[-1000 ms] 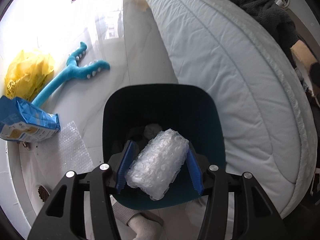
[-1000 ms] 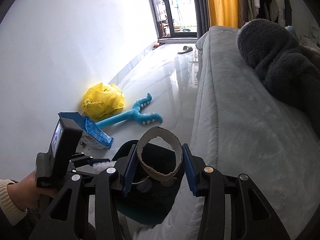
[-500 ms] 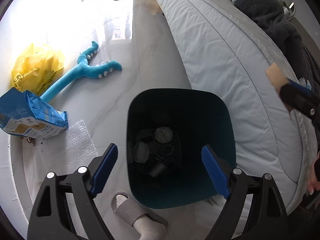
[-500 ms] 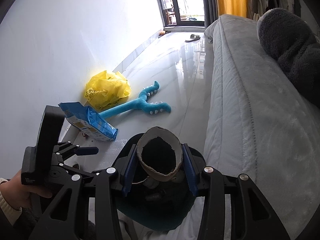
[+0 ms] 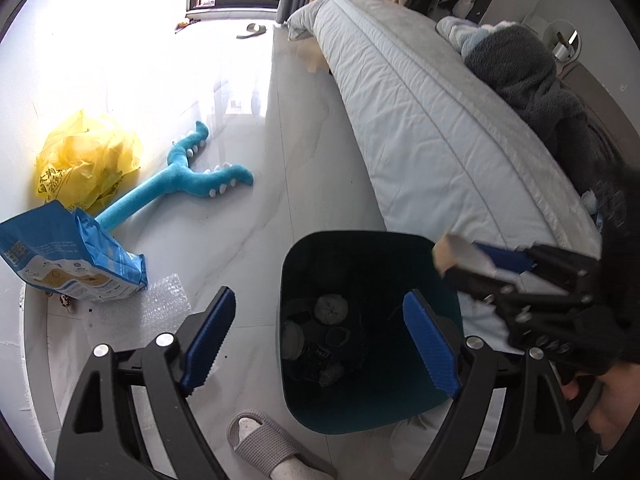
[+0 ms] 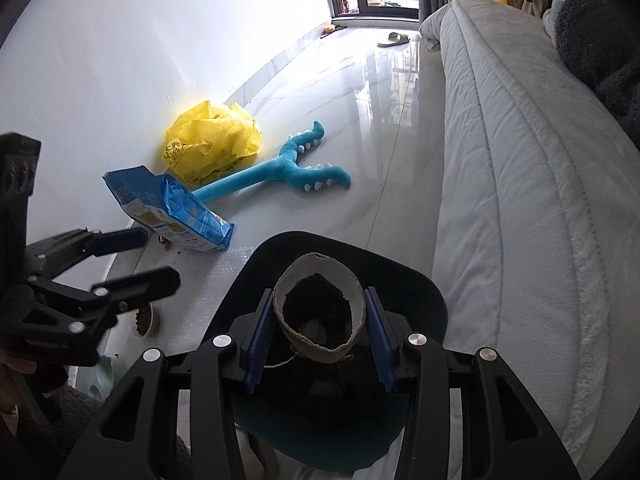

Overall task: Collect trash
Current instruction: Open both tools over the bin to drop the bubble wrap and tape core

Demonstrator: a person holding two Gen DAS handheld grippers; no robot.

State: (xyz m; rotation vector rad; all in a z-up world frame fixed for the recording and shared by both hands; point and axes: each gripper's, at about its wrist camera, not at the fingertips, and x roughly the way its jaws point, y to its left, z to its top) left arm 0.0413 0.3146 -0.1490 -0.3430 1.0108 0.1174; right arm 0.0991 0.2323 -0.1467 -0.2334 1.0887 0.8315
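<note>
Since the earlier frame, the bubble-wrap wad has been released from the left gripper point(image 5: 320, 328), whose blue pads are now held wide apart over the dark teal trash bin point(image 5: 448, 396) at lower centre, where crumpled scraps are seen at the bottom. In the right wrist view, the right gripper point(image 6: 318, 334) is clamped on a cardboard roll point(image 6: 320, 308), held directly above the bin point(image 6: 420, 300). A grey slipper point(image 5: 268, 448) is seen at the bottom edge. Just left of the bin, a sheet of bubble wrap point(image 5: 160, 304) is spread on the floor, touched by a blue snack bag point(image 5: 68, 264). Farther off, a blue plush toy point(image 5: 188, 184) and a yellow plastic bag point(image 5: 84, 160) are found near the wall, and a bed point(image 5: 420, 128) is seen along the right.
</note>
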